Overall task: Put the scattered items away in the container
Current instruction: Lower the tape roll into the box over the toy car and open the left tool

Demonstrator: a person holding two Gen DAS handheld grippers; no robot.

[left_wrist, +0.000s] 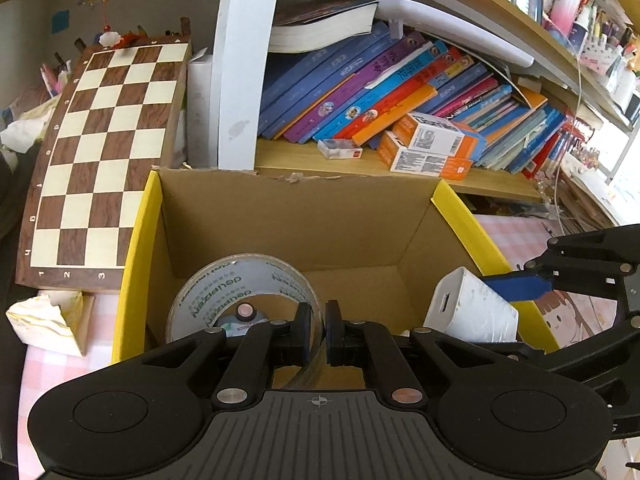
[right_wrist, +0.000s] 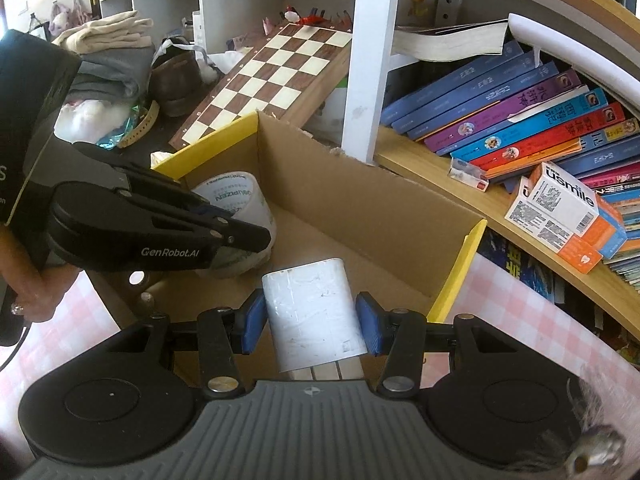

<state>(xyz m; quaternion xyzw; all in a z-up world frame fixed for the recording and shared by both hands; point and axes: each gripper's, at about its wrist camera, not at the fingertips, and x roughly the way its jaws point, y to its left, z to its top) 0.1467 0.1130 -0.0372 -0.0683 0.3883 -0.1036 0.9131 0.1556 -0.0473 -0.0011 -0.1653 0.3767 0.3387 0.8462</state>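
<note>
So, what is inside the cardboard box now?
The clear tape roll and white power bank, both gripper-held, hang in the brown cardboard box; its near floor is hidden.

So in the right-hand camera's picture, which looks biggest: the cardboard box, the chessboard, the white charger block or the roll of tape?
1. cardboard box
2. chessboard
3. white charger block and roll of tape: unsure. The block looks bigger but sits nearest the camera, and the tape is partly hidden.

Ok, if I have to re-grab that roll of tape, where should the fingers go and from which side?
Pinch the tape roll's thin wall, one finger inside the hollow core and one outside, coming from above over the box's near edge. The roll stands on edge with its rim up, as the left gripper holds it now.
</note>
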